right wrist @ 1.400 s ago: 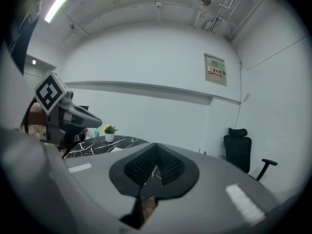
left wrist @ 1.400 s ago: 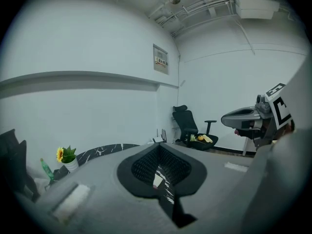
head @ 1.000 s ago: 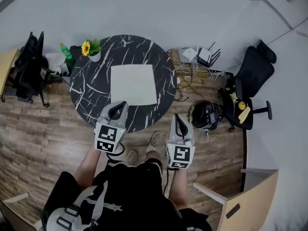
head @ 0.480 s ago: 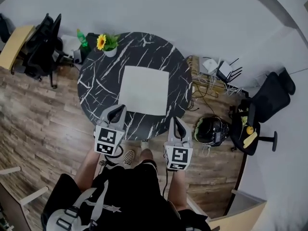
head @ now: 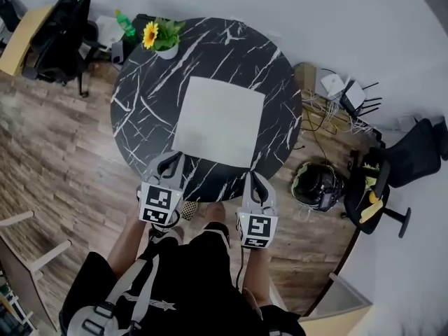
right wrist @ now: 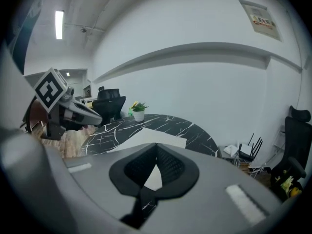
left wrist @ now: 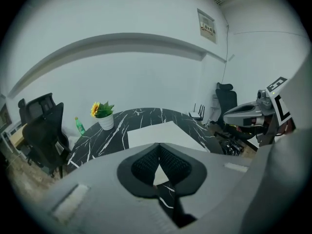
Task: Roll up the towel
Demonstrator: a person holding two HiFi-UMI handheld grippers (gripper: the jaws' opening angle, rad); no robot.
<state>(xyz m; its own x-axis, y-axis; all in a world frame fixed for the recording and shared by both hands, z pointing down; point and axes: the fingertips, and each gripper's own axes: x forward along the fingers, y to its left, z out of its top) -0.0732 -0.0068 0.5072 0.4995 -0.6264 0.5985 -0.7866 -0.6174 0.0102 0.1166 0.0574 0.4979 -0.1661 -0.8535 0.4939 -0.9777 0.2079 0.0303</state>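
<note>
A white square towel [head: 218, 121] lies flat and spread out in the middle of a round black marble table [head: 140, 110]. It also shows past the jaws as the towel [left wrist: 165, 133] in the left gripper view and the towel [right wrist: 161, 139] in the right gripper view. My left gripper [head: 169, 161] hovers at the table's near edge, short of the towel's near left corner, shut and holding nothing. My right gripper [head: 252, 177] hovers at the near edge by the towel's near right corner, also shut and holding nothing.
A potted sunflower [head: 162, 39] stands at the table's far left rim, with a green bottle [head: 126, 25] behind it. Black office chairs [head: 59, 33] stand at the left and a chair [head: 392, 177] at the right. A helmet [head: 318, 185] and routers with cables [head: 343, 96] lie on the floor.
Both grippers have sunk and moved forward toward the table's near edge. The table and towel now look larger and closer. Both pairs of jaws stayed shut.
</note>
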